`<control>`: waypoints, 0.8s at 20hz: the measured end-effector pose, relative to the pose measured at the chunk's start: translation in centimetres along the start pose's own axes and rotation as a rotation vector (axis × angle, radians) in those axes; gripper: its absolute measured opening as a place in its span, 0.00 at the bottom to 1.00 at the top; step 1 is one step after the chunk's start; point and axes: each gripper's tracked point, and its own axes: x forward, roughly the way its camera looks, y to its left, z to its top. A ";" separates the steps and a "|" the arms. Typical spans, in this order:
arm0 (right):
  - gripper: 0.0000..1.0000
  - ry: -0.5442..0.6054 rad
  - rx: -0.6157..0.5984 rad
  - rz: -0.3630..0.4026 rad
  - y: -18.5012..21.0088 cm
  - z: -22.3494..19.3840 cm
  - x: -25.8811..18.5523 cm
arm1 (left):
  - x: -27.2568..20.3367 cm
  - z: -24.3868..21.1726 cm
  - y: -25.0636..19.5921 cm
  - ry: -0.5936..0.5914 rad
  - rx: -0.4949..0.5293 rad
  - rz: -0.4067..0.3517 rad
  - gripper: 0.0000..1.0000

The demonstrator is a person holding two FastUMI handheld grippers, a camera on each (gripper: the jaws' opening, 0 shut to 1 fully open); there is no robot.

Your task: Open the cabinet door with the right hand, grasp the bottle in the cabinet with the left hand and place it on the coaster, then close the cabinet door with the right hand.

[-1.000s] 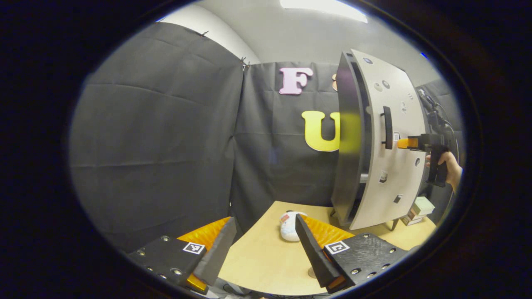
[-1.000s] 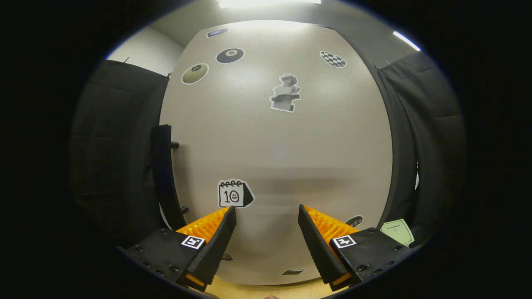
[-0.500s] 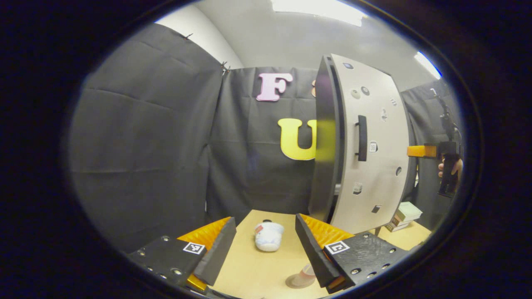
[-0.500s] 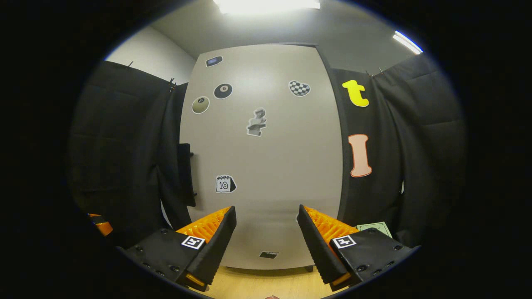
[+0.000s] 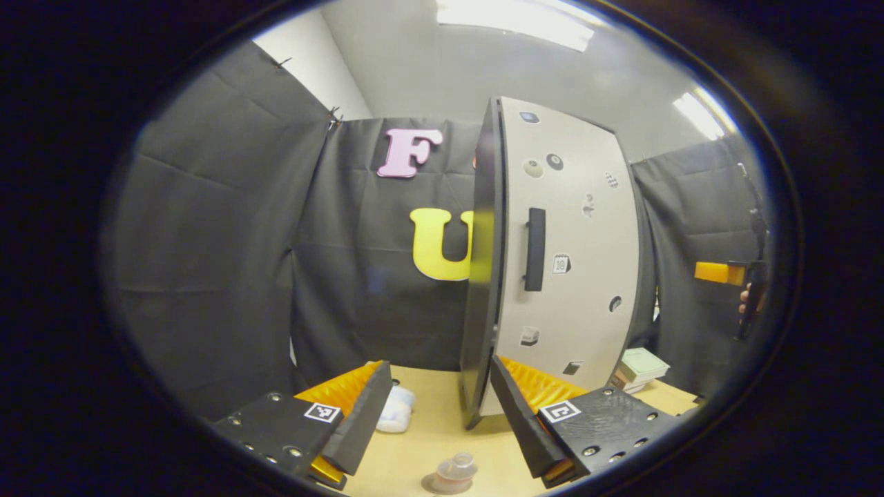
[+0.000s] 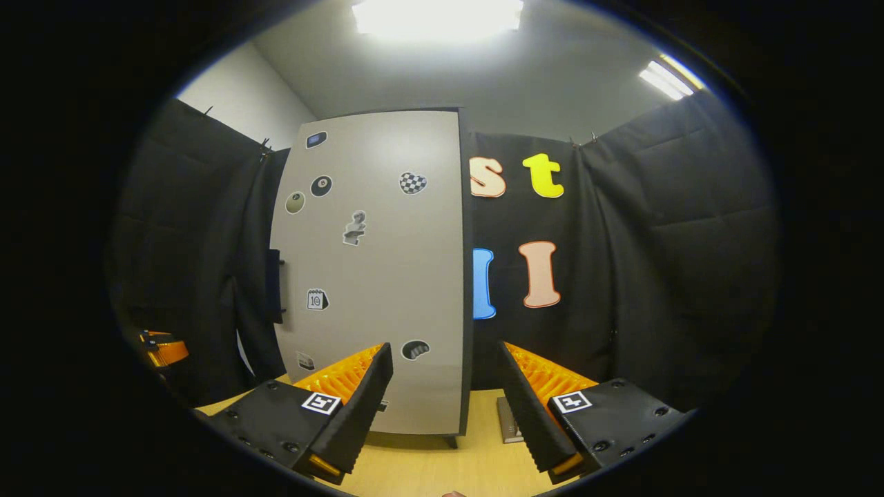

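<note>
On the wooden table, near bottom of left gripper view: bottle, small and clear, upright on a round coaster, free of any grip. Just behind, partly hidden by the left finger: white soft toy, lying on the tabletop.

At centre of both views: cabinet, tall and dark-sided, standing on the table. Cabinet door, pale grey, closed flush against the body; dark vertical handle near its left edge; assorted stickers across the front.

At bottom of left gripper view: left gripper, jaws spread wide, nothing between them, held above the table short of the cabinet, bottle just below the gap.

At bottom of right gripper view: right gripper, jaws likewise spread, holding nothing, well apart from the door front. Also visible at far right of left gripper view, held by a hand.

To the right of the cabinet base: stack of pale green boxes on the table.
</note>
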 end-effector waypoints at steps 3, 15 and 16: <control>0.92 -0.008 -0.028 -0.028 -2.9 -0.2 -1.7 | 0.7 1.1 -1.5 -0.017 0.027 -0.012 0.89; 0.96 -0.014 0.002 -0.047 -8.6 -0.9 -5.0 | 2.6 4.2 0.0 -0.041 0.051 0.068 0.87; 0.96 -0.013 0.006 -0.050 -9.0 -1.0 -5.1 | 2.5 4.4 0.3 -0.045 0.060 0.077 0.87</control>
